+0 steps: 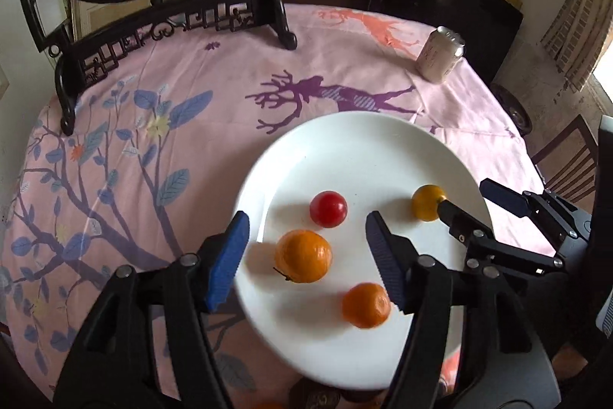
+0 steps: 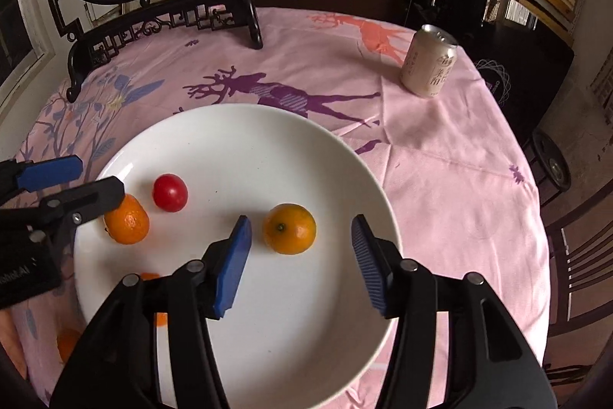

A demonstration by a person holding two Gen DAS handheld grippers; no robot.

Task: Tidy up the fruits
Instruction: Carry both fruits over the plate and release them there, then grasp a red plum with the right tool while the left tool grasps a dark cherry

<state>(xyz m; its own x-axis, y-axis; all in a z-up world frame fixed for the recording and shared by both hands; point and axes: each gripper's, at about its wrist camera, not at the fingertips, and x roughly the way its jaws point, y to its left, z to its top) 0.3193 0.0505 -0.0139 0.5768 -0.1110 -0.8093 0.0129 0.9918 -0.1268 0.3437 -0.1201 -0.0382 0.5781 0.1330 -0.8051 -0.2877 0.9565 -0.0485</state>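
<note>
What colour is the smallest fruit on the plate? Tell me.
Red: the small round fruit, clearest in the right wrist view.

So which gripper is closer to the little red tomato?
Left. The left gripper hovers just short of the red tomato, an orange between its open jaws. The right gripper sits farther across the white plate, around another orange.

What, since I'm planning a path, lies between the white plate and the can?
Only bare tablecloth with a purple deer print, seen in the right wrist view between plate and can.
</note>
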